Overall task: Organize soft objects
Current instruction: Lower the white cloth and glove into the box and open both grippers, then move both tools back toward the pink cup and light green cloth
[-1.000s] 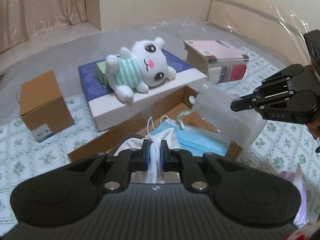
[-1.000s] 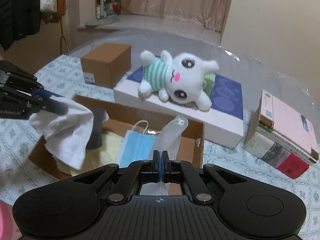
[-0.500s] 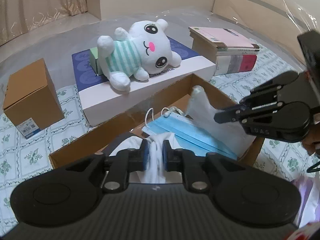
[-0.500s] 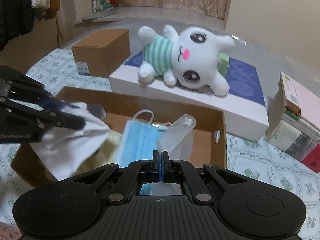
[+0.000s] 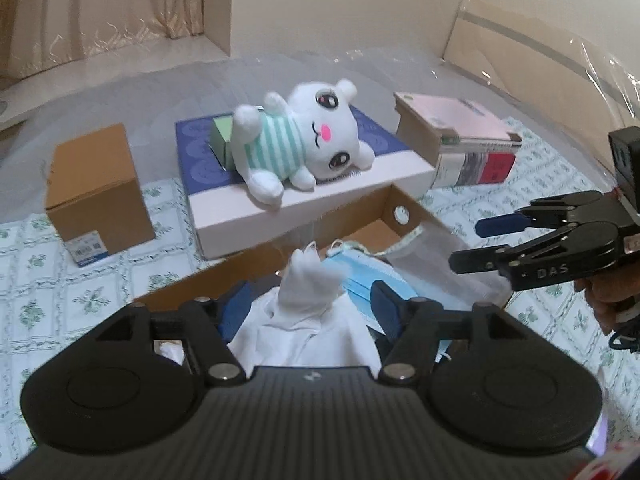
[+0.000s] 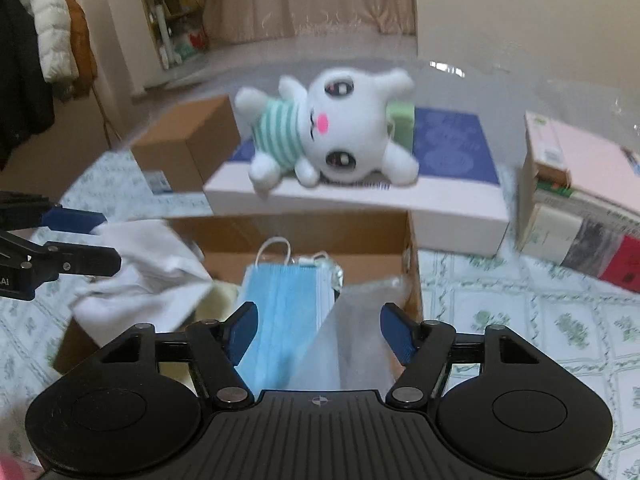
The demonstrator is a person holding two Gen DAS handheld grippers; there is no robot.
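An open cardboard box (image 5: 401,205) (image 6: 300,236) holds a blue face mask (image 5: 362,274) (image 6: 284,300), a white cloth (image 5: 308,312) (image 6: 148,280) and a translucent white pouch (image 5: 436,260) (image 6: 360,332). My left gripper (image 5: 310,302) (image 6: 100,240) hangs over the box's left end. Its jaws are opening, and the cloth lies loose between them, free of the pads. Over the right end, my right gripper (image 6: 319,322) (image 5: 472,244) is also opening, with the pouch slack between its fingers. A white plush toy (image 5: 304,148) (image 6: 332,136) in a striped shirt lies on a flat white and navy box (image 5: 320,204) (image 6: 360,200) behind.
A small closed cardboard box (image 5: 96,184) (image 6: 188,140) stands at the left. A stack of books (image 5: 460,140) (image 6: 572,200) sits at the right. A floral cloth (image 5: 48,280) covers the table. A small green box (image 5: 222,136) lies beside the plush. Coats (image 6: 40,40) hang at the far left.
Both grippers have gone from shut to open. The white cloth has slipped out of the left one and the pouch out of the right one. Both have sunk into the cardboard box.
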